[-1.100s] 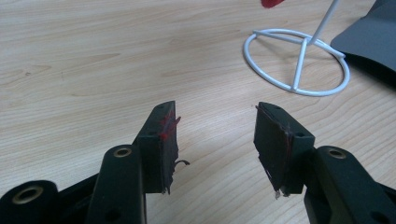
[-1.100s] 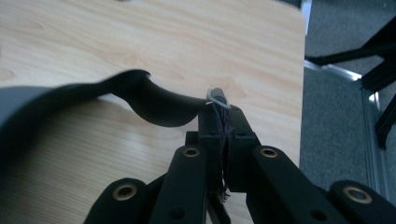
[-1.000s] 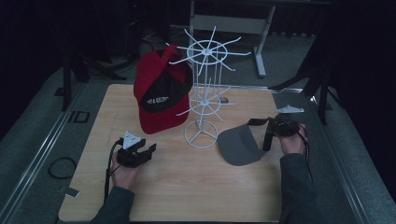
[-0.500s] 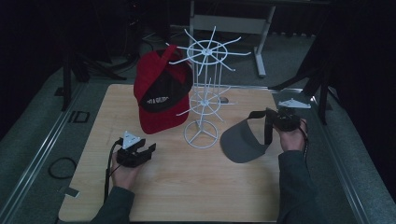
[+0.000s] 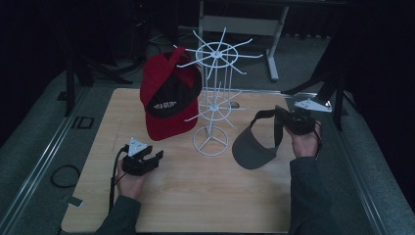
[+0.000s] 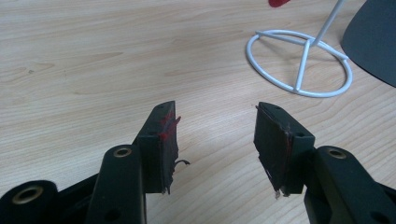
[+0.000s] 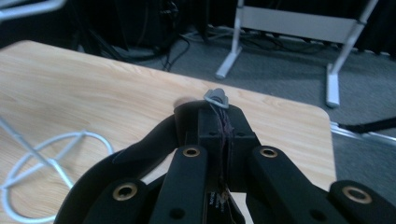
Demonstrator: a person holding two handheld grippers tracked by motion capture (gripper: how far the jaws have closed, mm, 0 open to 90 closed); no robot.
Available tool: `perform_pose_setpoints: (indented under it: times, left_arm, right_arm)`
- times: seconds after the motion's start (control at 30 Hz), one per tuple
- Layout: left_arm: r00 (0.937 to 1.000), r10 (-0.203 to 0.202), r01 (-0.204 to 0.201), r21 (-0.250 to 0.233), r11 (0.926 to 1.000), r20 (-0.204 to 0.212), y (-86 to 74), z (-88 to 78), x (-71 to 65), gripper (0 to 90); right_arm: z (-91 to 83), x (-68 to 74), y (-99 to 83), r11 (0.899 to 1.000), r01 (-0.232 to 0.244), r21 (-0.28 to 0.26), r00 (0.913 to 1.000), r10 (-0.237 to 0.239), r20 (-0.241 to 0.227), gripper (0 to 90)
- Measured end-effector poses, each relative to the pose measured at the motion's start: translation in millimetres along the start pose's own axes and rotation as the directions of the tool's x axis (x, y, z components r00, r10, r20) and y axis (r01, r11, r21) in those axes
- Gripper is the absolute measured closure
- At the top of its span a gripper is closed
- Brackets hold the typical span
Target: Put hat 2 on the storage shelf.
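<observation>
A dark grey visor (image 5: 254, 149) hangs in the air just above the right part of the wooden table (image 5: 195, 196), held by its black strap (image 5: 274, 125), with its brim drooping toward the tabletop. The right gripper (image 5: 293, 120) is clamped on that strap, and the person's right hand (image 5: 304, 142) grips it from below. The right gripper view gives the close detail that the high view lacks: the two black jaws pressed tightly together on the thin strap (image 7: 140, 154), a small grey buckle (image 7: 216, 97) poking out just past the jaw tips, and the far rounded corner of the table with floor beyond. Just to the left of the visor in the high view stands a white wire rack (image 5: 213, 93) with spokes fanning out at two levels above a ring-shaped base. A red cap (image 5: 169, 100) with a dark inside hangs on the rack's left side; the left gripper view catches no more than a sliver of it at the top edge. The left gripper (image 5: 147, 161) sits low over the front left of the table in the person's left hand (image 5: 129, 181), well apart from the visor. The left gripper view shows its jaws standing apart with nothing between them, bare wood below, the rack's base ring (image 6: 299, 63) ahead and an edge of the visor's brim (image 6: 373, 37) at the right.
</observation>
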State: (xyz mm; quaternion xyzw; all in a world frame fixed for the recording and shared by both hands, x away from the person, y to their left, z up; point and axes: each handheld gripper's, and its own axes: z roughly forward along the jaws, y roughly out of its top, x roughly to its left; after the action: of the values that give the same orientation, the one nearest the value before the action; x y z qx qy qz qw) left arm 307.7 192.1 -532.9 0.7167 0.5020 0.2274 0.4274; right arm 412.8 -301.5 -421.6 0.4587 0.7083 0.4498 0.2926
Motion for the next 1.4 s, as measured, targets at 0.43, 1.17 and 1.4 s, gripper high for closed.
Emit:
perform_pose_setpoints:
  times: [0.43,1.17,1.4]
  left_arm:
    - [1.0000,0.001,-0.001,0.002,1.0000,-0.002,-0.4,0.6,0.1,49.8]
    - [1.0000,0.004,-0.004,0.002,1.0000,-0.004,-0.7,0.9,0.0,49.8]
    - [1.0000,0.003,-0.003,0.001,1.0000,-0.003,-0.5,0.6,-0.1,49.8]
  right_arm:
    - [-17.5,20.0,19.2,0.996,0.045,-0.075,0.9962,-0.050,-0.071,87.9]
    - [-39.2,38.8,36.2,0.984,0.090,-0.151,0.9854,-0.110,-0.130,87.9]
    - [-42.2,37.2,37.2,0.983,0.070,-0.168,0.9821,-0.097,-0.162,87.8]
